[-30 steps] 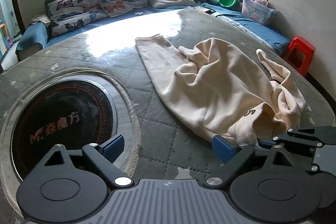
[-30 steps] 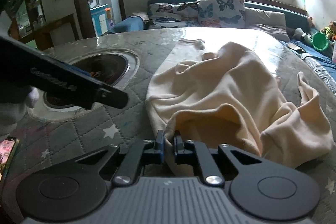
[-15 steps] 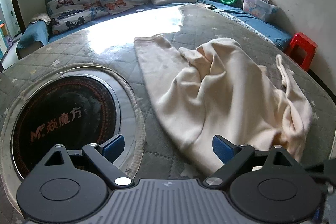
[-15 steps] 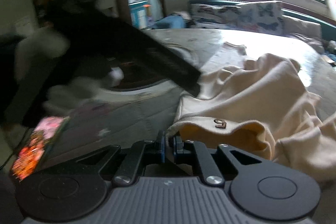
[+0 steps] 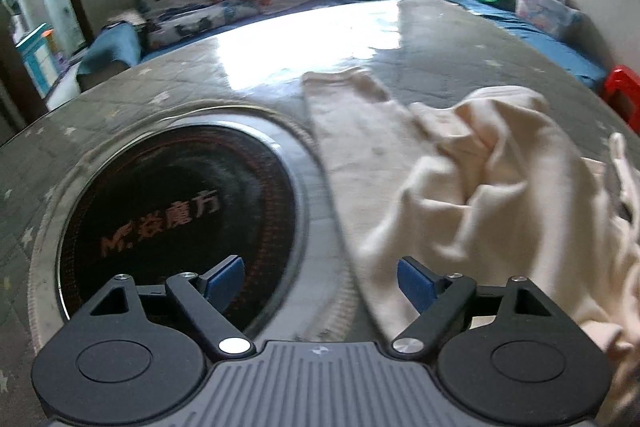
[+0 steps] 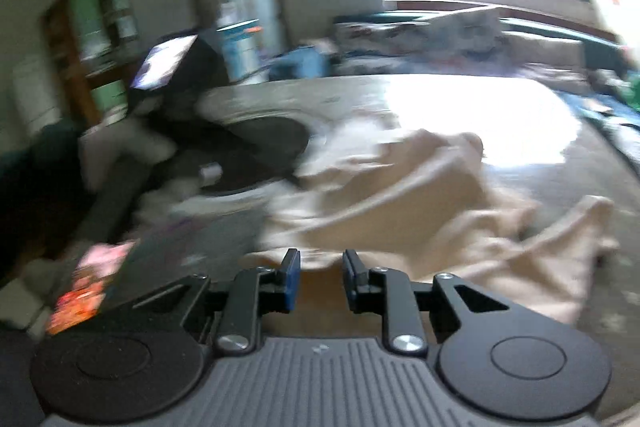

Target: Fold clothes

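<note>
While the cream garment (image 5: 460, 187) lies rumpled on the counter (image 5: 180, 99), the right tongs (image 6: 319, 281) are opening with cloth between them, apparently releasing; the left tongs (image 5: 320, 279), wide but closing, straddle its near edge to grab.

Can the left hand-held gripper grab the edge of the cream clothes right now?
Probably yes. The left hand-held gripper has its jaws wide, now closing, nothing between them, and the cream clothes' near edge lies just by its right finger, unblocked.
</note>
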The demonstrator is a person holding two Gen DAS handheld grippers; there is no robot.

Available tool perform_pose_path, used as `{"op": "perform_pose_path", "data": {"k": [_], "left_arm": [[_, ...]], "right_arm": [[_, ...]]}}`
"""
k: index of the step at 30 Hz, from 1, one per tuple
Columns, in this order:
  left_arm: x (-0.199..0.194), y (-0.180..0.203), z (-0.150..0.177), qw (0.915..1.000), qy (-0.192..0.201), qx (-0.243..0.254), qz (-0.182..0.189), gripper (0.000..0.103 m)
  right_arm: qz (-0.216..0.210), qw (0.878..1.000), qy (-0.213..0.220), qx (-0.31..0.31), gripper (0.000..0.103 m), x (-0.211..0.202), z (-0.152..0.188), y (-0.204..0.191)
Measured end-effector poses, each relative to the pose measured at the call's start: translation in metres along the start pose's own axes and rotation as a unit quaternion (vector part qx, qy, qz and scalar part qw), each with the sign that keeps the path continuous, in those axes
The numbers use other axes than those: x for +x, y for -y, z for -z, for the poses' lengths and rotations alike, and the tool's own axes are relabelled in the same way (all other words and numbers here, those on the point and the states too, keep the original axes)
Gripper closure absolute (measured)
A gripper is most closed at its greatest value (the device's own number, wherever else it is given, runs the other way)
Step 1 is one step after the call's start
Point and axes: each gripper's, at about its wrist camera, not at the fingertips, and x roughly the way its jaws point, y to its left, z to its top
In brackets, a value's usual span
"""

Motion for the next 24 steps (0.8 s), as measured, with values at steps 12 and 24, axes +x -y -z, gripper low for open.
{"op": "perform_pose_path", "data": {"k": [12, 24], "left_arm": [[0.004, 0.014, -0.003, 0.998, 0.018, 0.033, 0.051, 0.083], [-0.001, 0.0, 0.0, 0.9973, 0.016, 0.021, 0.069, 0.091]], "right_arm": [[0.158, 0.982, -0.002, 0.104, 0.072, 0.026, -0.002, 0.087], [0.226, 0.969, -0.022, 0.093, 0.093, 0.052, 0.01, 0.115]]}}
